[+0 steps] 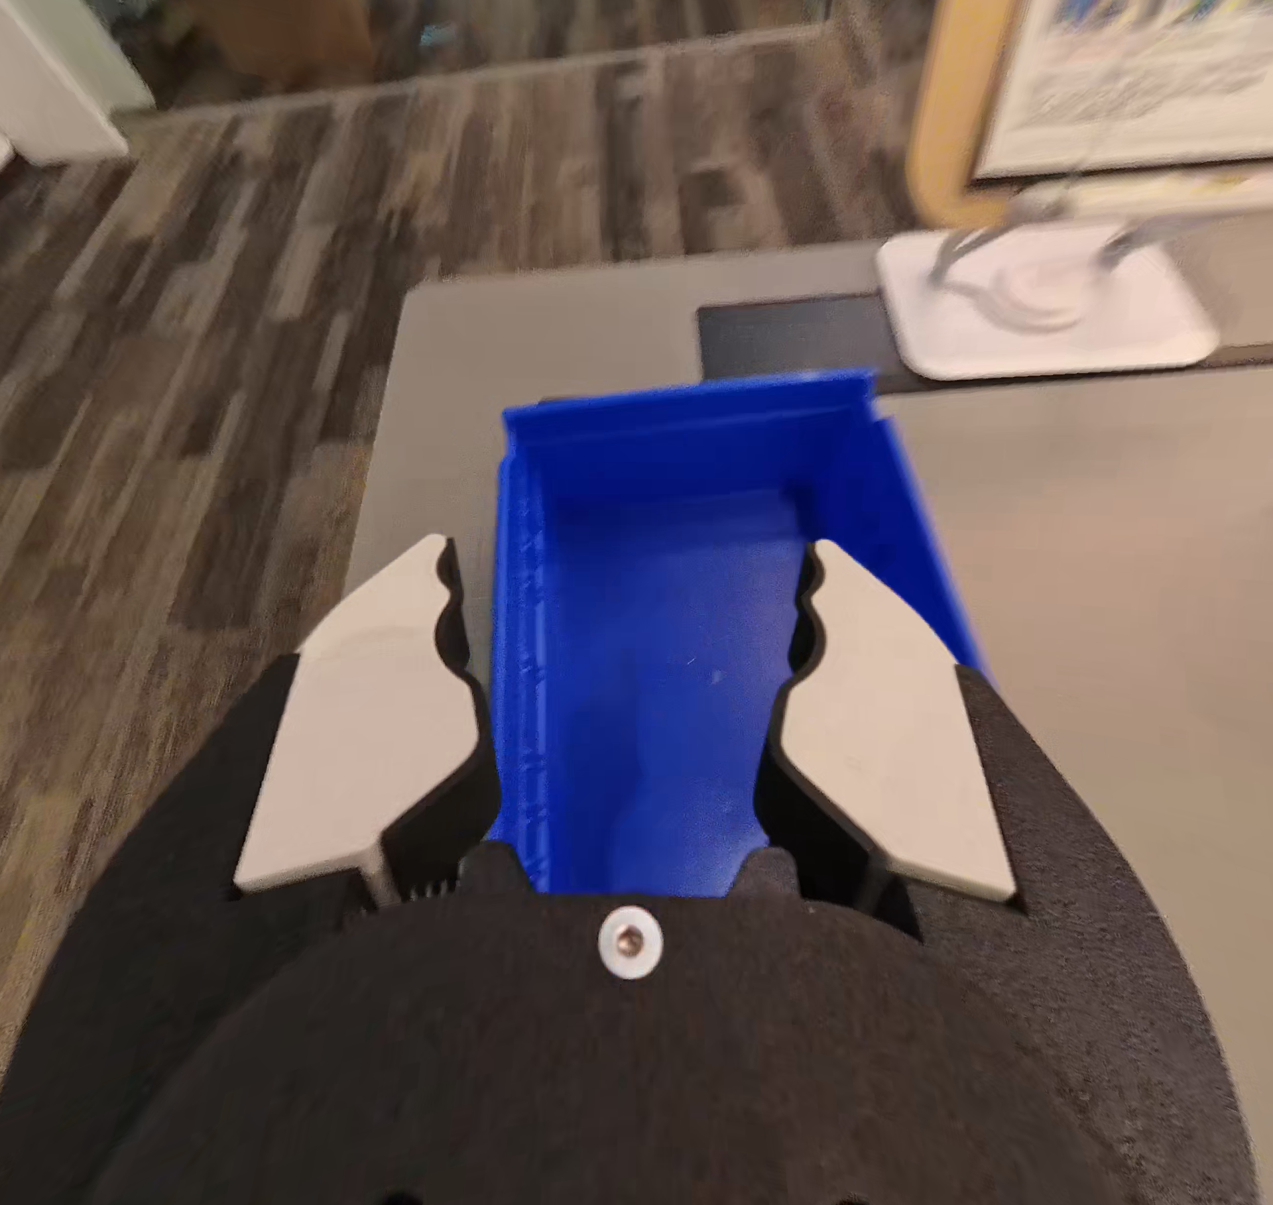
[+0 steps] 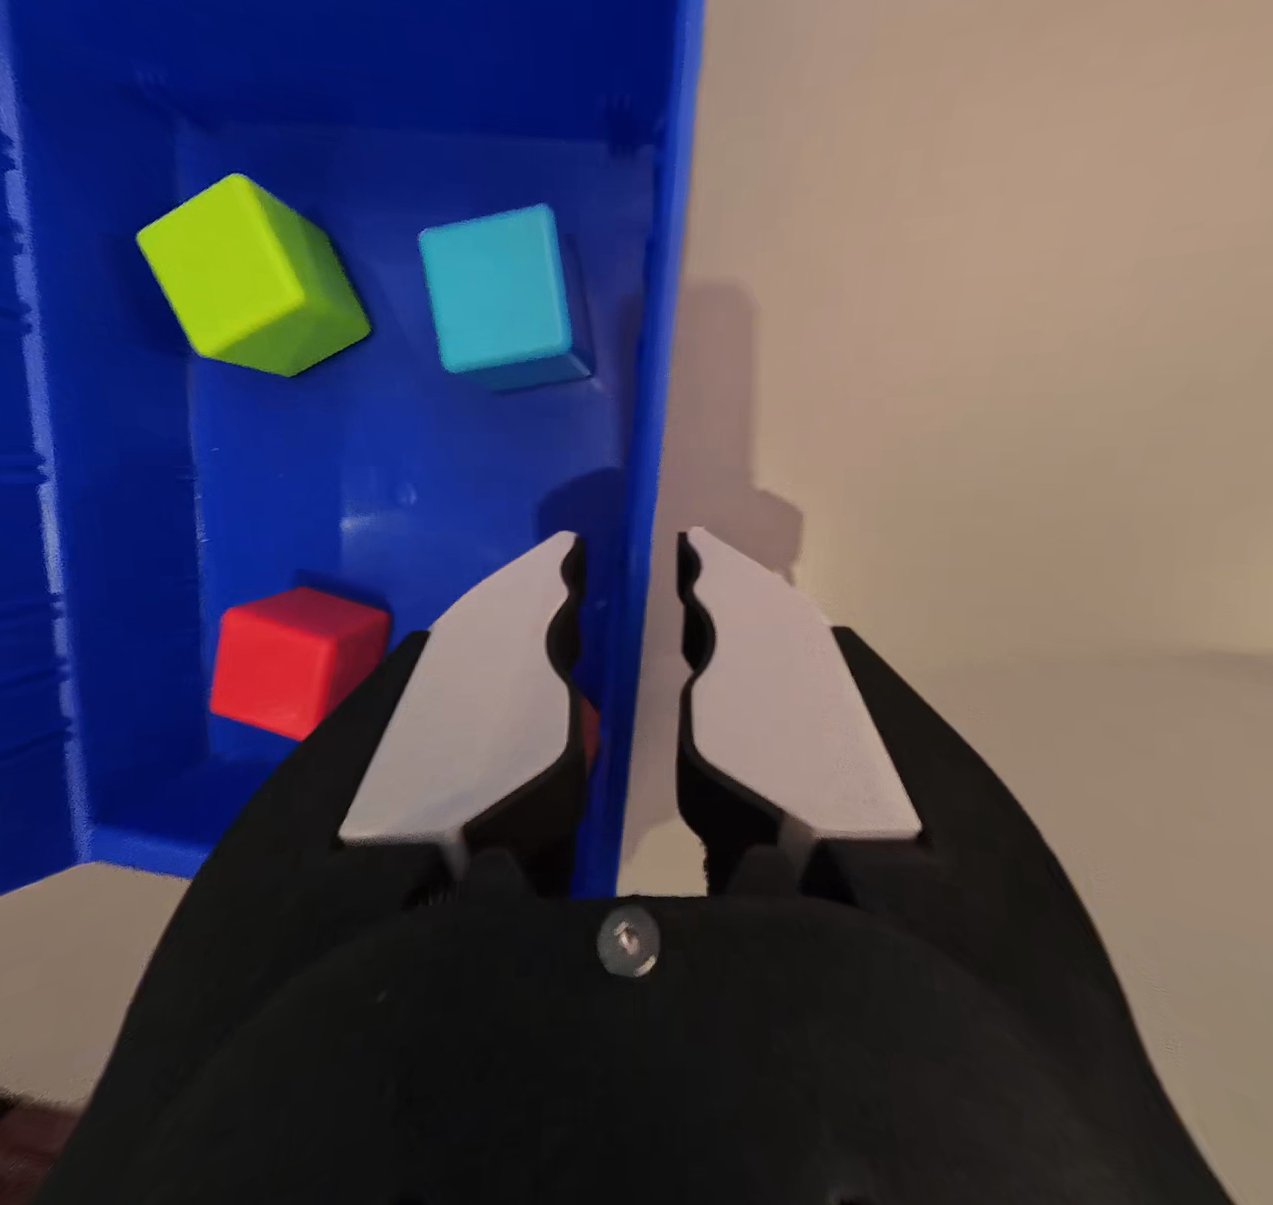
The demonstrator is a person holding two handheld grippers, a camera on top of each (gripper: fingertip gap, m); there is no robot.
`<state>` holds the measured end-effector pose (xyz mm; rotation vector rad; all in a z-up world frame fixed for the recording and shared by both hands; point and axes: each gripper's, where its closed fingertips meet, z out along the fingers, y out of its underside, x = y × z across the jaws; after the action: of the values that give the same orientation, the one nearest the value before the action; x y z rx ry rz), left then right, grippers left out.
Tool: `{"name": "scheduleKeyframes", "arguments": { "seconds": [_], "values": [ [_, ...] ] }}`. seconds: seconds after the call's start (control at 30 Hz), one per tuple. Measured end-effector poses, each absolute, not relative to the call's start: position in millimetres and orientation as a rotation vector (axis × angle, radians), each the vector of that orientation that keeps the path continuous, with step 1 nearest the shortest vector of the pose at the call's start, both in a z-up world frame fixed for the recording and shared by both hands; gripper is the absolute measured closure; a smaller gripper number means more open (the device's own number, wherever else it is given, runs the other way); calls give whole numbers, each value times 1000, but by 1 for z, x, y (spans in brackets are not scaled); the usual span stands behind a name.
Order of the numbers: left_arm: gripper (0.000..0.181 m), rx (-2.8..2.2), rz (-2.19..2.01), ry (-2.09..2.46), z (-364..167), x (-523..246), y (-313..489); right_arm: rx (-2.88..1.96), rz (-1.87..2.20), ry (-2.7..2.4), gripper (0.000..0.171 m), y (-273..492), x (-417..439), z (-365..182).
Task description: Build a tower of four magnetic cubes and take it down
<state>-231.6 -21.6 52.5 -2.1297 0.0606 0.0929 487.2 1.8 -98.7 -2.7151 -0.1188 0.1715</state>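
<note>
1. Green cube: in blue bin, far left, rotated.
2. Cyan cube: beside it, near right wall.
3. Red cube: near end, apart from both.

The blue bin looked like smooth plastic; inside it, the green cube appeared matt.

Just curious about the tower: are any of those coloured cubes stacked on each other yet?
No: in the right wrist view the green cube, turquoise cube and red cube each lie apart on the floor of the blue bin.
</note>
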Motion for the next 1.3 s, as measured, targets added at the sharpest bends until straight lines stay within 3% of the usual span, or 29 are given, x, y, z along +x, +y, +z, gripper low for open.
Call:
{"name": "scheduleKeyframes", "arguments": {
  "seconds": [0.03, 0.1, 0.23, 0.37, 0.5, 0.57, 0.7, 1.0, 1.3],
  "values": [
    [87, -2184, 78, 46, 37, -246, -20, -2735, 233, -108, 156, 0, 482, -103],
    [90, -2254, -16, 17, 7, -262, -17, -2759, 270, -63, 161, -1, 480, -110],
    [87, -2485, -27, -41, -55, -290, -24, -2747, 328, -12, 161, -1, 479, -114],
    [94, -2595, 120, -38, -78, -305, -28, -2748, 338, 6, 161, -1, 479, -114],
    [121, -2802, 189, 25, -112, -306, -44, -2752, 308, -1, 161, -1, 479, -114],
    [157, -2817, 215, 23, -114, -306, -45, -2760, 291, -3, 162, -1, 478, -114],
    [175, -2820, -12, 11, -113, -281, -45, -2787, 332, 6, 161, -2, 462, -114],
    [172, -2859, -29, 310, -114, -202, -39, -2895, 366, -141, 161, -4, 387, -114],
    [157, -2850, -8, 580, -115, -126, -43, -2911, 269, -328, 160, -3, 327, -118]
  ]
}}
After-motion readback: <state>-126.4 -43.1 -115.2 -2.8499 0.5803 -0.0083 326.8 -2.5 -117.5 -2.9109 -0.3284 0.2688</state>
